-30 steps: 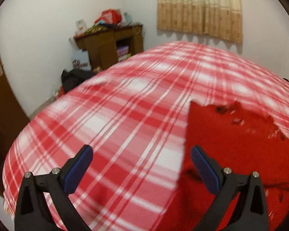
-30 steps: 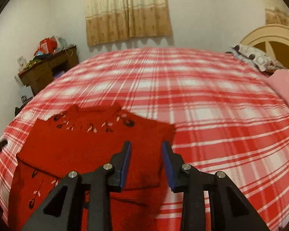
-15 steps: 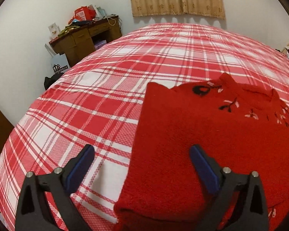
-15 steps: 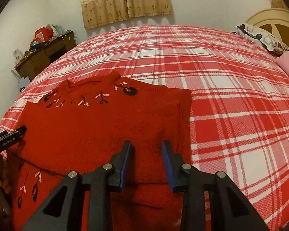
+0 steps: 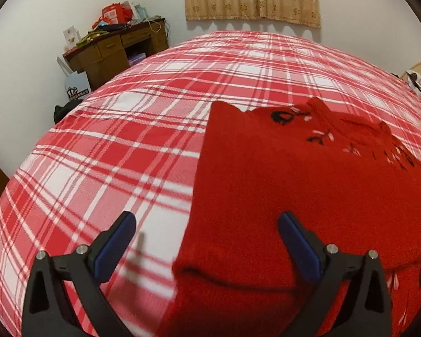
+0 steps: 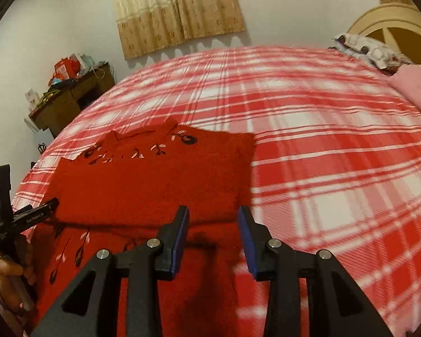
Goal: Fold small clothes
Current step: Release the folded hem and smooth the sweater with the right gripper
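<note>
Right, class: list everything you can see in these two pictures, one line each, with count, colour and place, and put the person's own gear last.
Sweater: one, red with embroidered flowers, partly folded on the bed.
Bedspread: one, red and white plaid, covers the bed.
Curtain: one, beige, on the far wall.
Desk: one, brown, cluttered on top, in the left corner.
Pillow: one, patterned white, at the headboard end.
Headboard: one, cream, far right.
Pink cloth: one, at the bed's right edge.
Left gripper: black with blue fingers, open, over the sweater's left edge.
Right gripper: same colours, open, over the sweater's near right part.
</note>
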`<state>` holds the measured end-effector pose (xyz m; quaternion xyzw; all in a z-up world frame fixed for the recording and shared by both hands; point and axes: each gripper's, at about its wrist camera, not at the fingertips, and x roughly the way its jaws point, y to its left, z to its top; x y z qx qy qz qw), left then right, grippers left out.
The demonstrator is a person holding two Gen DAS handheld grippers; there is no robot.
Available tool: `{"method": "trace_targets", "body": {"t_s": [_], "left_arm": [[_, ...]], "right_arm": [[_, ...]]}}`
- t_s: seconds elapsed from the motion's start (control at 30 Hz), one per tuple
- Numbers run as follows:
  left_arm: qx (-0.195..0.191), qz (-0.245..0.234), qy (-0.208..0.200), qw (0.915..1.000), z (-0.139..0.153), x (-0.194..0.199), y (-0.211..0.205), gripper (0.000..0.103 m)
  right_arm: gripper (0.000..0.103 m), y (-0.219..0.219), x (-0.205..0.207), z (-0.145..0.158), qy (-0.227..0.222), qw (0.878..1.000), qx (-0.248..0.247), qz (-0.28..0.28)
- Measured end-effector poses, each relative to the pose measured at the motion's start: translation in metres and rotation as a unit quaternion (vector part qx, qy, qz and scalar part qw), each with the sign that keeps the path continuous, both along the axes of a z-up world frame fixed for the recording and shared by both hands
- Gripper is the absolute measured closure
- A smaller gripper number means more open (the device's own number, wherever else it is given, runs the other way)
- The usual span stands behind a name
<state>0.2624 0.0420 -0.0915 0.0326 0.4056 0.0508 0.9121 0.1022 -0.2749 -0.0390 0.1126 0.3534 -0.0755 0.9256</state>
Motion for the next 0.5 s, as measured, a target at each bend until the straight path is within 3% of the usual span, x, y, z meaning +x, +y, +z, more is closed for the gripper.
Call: {"method": "trace_targets", "body": {"t_s": [0.2,0.5], "left_arm": [[0.008,-0.028,-0.006,0.9996,0.007,-0.034,-0.009,0.000],[0.012,-0.071,-0.012,0.9974,0.018,-0.080,-0.026,0.000]], "right_arm": [[0.063,-0.017,-0.051,0.021,-0.029,0.999,0.017,-0.035],[0.063,-0.014,-0.092,0.017,-0.040,0.997,0.049,-0.039]]}}
